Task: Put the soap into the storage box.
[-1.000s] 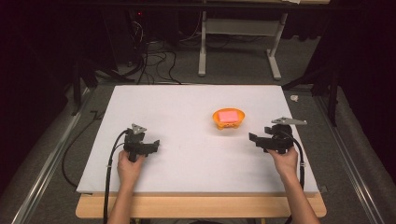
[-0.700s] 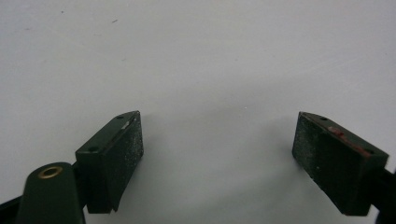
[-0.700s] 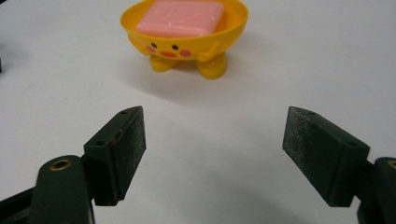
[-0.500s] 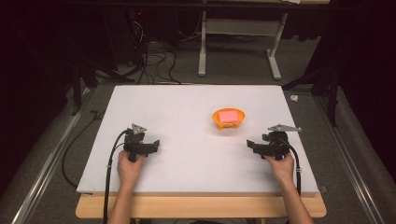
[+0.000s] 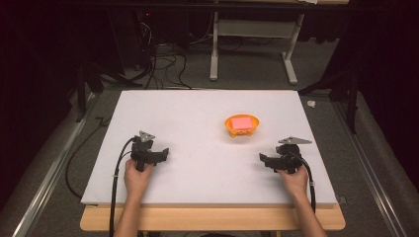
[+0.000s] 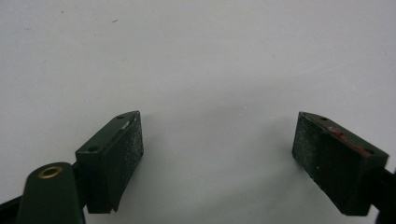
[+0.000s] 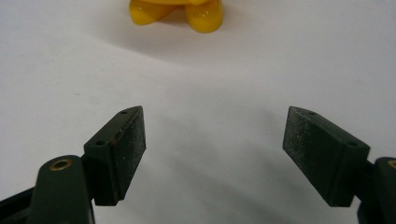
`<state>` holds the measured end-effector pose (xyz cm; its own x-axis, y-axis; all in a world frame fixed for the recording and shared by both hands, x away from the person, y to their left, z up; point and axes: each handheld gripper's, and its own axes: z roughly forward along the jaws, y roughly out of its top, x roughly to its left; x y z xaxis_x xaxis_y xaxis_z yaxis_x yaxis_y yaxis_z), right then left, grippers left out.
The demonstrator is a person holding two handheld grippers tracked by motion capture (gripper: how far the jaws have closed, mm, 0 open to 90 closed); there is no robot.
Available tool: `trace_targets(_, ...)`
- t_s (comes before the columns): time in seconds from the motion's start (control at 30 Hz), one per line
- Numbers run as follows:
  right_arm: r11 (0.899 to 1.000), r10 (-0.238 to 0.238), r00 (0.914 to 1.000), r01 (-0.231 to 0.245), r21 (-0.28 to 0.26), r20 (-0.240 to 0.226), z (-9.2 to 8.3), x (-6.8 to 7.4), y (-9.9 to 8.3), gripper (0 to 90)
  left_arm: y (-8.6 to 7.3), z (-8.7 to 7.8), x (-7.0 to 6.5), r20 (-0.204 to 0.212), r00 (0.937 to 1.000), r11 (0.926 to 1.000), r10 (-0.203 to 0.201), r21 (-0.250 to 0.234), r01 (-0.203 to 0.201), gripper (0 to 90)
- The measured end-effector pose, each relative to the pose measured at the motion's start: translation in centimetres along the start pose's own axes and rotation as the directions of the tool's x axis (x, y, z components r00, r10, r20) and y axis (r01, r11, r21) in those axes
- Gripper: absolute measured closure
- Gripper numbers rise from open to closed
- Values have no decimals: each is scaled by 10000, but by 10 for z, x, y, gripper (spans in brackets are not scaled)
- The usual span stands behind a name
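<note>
Item: small orange plastic bowl (image 5: 241, 126) holding a flat pink block (image 5: 241, 122), far-centre of the white counter (image 5: 197, 123). My left hand-held gripper (image 6: 217, 154) and right hand-held gripper (image 7: 212, 154): jaws wide apart, empty. Risk: light footed bowl likely skids or tips if nudged.

White table board (image 5: 197, 118) sits on a wooden bench edge (image 5: 212, 218), grey carpet floor around it. Orange footed bowl (image 5: 241, 126) stands right of centre, pink block (image 5: 241, 122) inside it. Beyond the far edge: white desk frame legs (image 5: 213, 49) and tangled black cables (image 5: 163, 64) on the floor.
</note>
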<state>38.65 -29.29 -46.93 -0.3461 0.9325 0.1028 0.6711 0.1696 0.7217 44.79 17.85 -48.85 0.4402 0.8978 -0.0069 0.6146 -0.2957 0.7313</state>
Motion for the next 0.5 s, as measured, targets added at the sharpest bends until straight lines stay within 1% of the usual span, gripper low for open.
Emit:
trace_targets(0.1,9999,-96,9999,94,145,139,5,0,-3,218,0,0,0,-1,10000,10000,-1,-2,1,168)
trace_targets(0.17,9996,-186,9993,178,241,338,8,1,-5,218,0,0,0,0,10000,10000,-1,-13,1,168)
trace_targets(0.23,9987,-477,9970,467,182,608,10,4,-8,219,0,0,0,-6,10000,10000,-19,-22,19,168)
trace_targets(0.3,9965,-807,9926,782,312,906,11,9,-8,217,0,0,0,-3,10000,10000,0,-3,0,168)
trace_targets(0.33,9961,-858,9917,835,278,956,11,10,-8,217,0,0,0,-8,10000,10000,-18,-19,18,168)
trace_targets(0.4,9968,-777,9932,757,257,864,11,8,-9,216,0,0,0,-18,10000,10000,-23,-16,23,167)
trace_targets(0.5,9966,-795,9929,774,268,882,11,8,-9,216,0,0,0,-25,10000,10000,-30,-17,30,164)
